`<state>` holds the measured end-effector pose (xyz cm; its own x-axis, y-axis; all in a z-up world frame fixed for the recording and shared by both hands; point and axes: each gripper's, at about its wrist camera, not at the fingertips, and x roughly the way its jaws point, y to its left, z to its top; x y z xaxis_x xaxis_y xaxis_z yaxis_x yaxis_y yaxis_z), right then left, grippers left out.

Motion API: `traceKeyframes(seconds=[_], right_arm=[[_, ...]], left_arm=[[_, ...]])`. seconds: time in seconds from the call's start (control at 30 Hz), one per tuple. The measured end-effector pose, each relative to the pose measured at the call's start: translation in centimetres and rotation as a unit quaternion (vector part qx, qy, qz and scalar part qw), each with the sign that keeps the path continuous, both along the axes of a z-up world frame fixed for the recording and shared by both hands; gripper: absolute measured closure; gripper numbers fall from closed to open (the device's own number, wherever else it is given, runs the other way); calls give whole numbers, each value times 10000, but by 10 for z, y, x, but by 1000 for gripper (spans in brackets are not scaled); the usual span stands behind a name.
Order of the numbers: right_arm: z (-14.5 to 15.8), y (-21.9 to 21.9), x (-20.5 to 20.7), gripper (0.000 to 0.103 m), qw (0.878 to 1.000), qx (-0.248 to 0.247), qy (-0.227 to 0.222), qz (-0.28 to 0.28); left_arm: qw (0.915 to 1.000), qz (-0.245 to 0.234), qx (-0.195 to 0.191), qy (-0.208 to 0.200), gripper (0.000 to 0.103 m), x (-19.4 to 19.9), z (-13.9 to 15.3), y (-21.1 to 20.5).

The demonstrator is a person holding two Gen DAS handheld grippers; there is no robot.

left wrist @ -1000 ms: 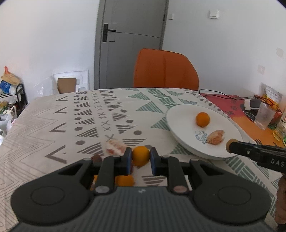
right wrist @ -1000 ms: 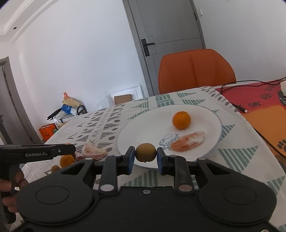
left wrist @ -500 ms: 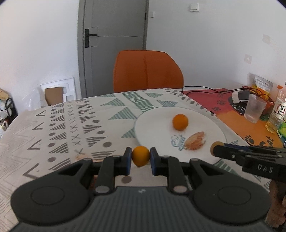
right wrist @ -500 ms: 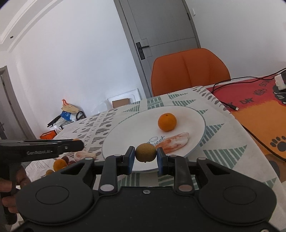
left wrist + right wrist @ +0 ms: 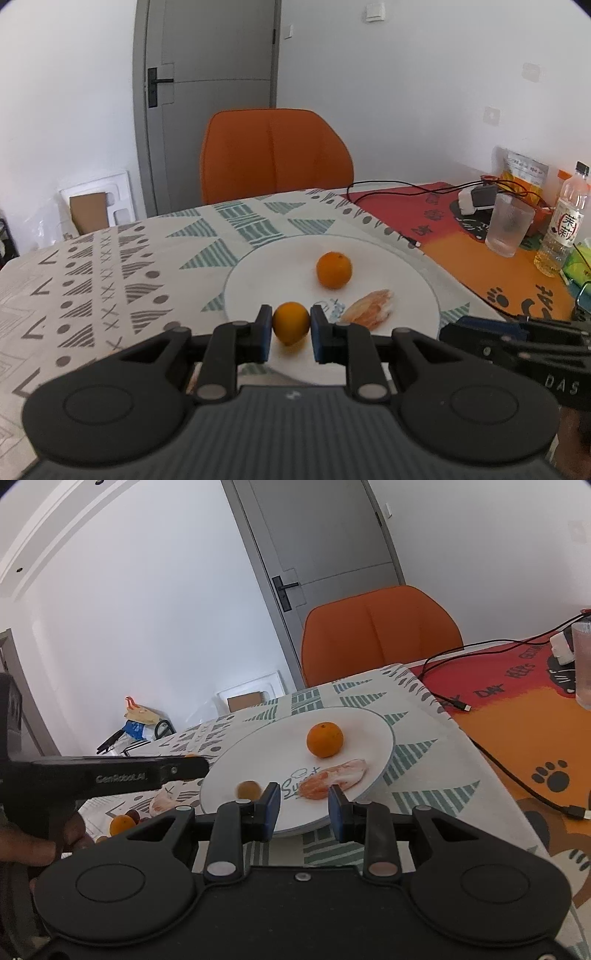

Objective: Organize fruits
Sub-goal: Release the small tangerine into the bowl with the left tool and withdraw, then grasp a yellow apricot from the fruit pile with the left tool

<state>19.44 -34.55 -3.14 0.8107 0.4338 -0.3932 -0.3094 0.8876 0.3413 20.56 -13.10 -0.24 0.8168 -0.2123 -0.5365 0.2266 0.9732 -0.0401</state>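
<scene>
My left gripper [image 5: 291, 326] is shut on a small orange [image 5: 291, 322] and holds it over the near edge of the white plate [image 5: 258, 280]. On the plate lie a whole orange [image 5: 333, 269] and a peeled citrus piece [image 5: 369, 313]. My right gripper [image 5: 302, 806] is open and empty above the plate's [image 5: 373, 731] near rim. A small brown kiwi-like fruit [image 5: 247, 789] lies blurred on the plate just left of its left finger. The orange [image 5: 324, 739] and the peeled piece [image 5: 334, 778] show there too.
Left of the plate on the patterned cloth lie another orange [image 5: 122, 824], a peeled piece [image 5: 162, 800] and dark small fruits [image 5: 133, 815]. An orange chair [image 5: 275, 155] stands behind the table. A glass [image 5: 509, 229], a bottle [image 5: 561, 229] and cables [image 5: 406, 186] sit on the right mat.
My right gripper has opened and let go of the brown fruit, which now lies on the plate. My left gripper has carried its orange right, over the plate's edge.
</scene>
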Motion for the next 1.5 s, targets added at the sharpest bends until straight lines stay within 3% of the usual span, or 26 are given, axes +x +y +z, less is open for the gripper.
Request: traceKeyframes(seconds=[0.17,0.23,0.3,0.4,0.47,0.7,0.83,1.07,1.5], right_arm=[[1,0,-1,73,10000,-17,10,-31],[0,1,-1,73,10000,-19,14,-32],[0,3,0,73,10000,-24,35,-24],[0,6,1,72,10000,-23,65,-21],[0,8,1,67,10000,-24,74,-9],[2,18,-4,43,9999,-114,6,-44],[4,24,-8,23,9998,-153,-47,-70],[7,39,-15,1,9997,-186,-147,-49],[10,71,-27,0,9987,-236,-227,399]], left_arm=[[10000,3,-21,-37,74,1,3,-3],[10000,54,-21,-26,61,-1,3,1],[9999,110,-11,-51,40,-5,2,6],[9997,221,27,-101,25,-12,3,15],[9995,296,34,-115,22,-16,4,23],[9984,560,-86,-29,16,-27,4,49],[9975,698,-130,-37,14,-35,4,64],[9951,962,-243,-33,12,-52,2,88],[9914,1227,-458,34,12,-79,-13,119]])
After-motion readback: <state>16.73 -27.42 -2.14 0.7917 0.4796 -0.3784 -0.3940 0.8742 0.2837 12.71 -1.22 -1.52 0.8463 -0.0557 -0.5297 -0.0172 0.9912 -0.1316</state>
